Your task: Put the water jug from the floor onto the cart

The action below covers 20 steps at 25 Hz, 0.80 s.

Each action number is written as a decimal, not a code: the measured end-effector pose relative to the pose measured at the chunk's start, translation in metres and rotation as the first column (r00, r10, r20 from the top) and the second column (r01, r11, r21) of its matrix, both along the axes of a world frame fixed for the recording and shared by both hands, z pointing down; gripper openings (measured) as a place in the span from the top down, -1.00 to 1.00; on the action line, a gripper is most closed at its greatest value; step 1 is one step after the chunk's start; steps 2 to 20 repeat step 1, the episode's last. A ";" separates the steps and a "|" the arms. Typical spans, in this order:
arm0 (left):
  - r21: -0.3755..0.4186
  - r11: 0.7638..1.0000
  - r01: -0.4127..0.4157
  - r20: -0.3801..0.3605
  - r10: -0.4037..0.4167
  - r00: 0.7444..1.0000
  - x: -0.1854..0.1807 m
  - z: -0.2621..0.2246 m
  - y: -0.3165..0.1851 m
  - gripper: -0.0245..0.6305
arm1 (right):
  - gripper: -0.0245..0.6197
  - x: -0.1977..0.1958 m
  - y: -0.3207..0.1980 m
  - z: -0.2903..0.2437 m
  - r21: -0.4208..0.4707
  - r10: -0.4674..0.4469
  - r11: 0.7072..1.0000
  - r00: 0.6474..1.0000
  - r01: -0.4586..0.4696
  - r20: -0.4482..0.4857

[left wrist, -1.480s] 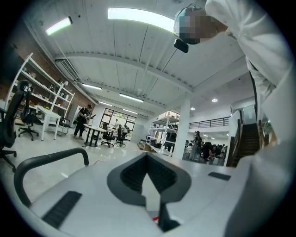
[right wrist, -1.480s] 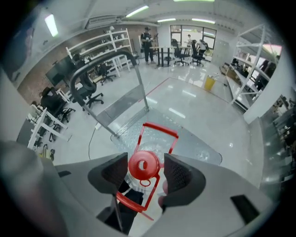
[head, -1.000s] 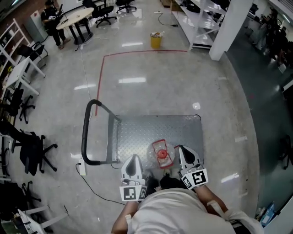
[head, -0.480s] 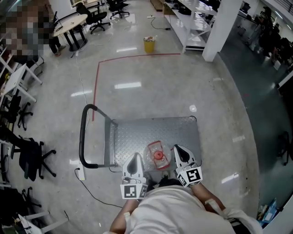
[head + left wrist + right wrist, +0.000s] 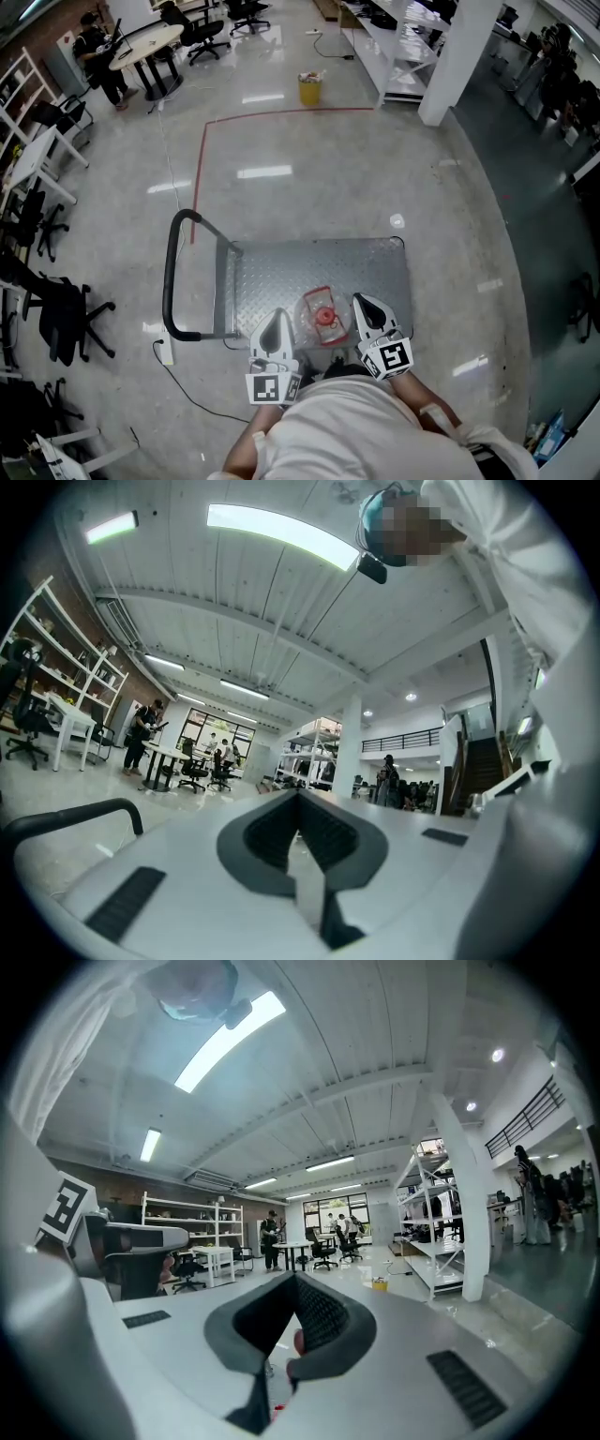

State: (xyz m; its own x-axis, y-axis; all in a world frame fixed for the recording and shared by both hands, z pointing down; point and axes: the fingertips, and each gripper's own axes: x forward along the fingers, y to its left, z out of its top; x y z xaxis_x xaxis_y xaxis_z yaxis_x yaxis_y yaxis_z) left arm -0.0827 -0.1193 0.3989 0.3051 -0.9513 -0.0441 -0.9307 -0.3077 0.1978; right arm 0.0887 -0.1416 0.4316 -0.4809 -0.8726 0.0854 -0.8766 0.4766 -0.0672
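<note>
The clear water jug (image 5: 322,317), with a red cap and red handle, stands on the near edge of the grey steel cart deck (image 5: 309,267). In the head view my left gripper (image 5: 277,323) sits just left of the jug and my right gripper (image 5: 362,305) just right of it, both pointing level and away from me. Neither touches the jug that I can see. The left gripper (image 5: 298,794) has its jaws shut with nothing between them. So does the right gripper (image 5: 295,1281); a bit of the jug's red (image 5: 298,1340) shows through the gap below its tips.
The cart's black push handle (image 5: 171,272) rises at its left side. A power strip with its cable (image 5: 167,352) lies on the floor beside it. Office chairs (image 5: 56,314) stand far left, a yellow bin (image 5: 308,89) and a white pillar (image 5: 450,56) beyond red floor tape (image 5: 202,159).
My left gripper has drifted slightly toward the jug. The right gripper and the jug have stayed put; the head view itself has shifted a little.
</note>
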 end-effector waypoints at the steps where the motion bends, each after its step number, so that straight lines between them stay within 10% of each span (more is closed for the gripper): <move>1: 0.000 1.000 -0.001 0.001 0.001 1.000 0.000 0.000 -0.001 0.92 | 0.89 -0.001 -0.001 0.000 0.003 -0.006 1.000 1.000 0.006 -0.002; 20: 0.000 1.000 -0.001 0.001 0.001 1.000 0.000 0.000 -0.001 0.92 | 0.89 -0.001 -0.001 0.000 0.003 -0.006 1.000 1.000 0.006 -0.002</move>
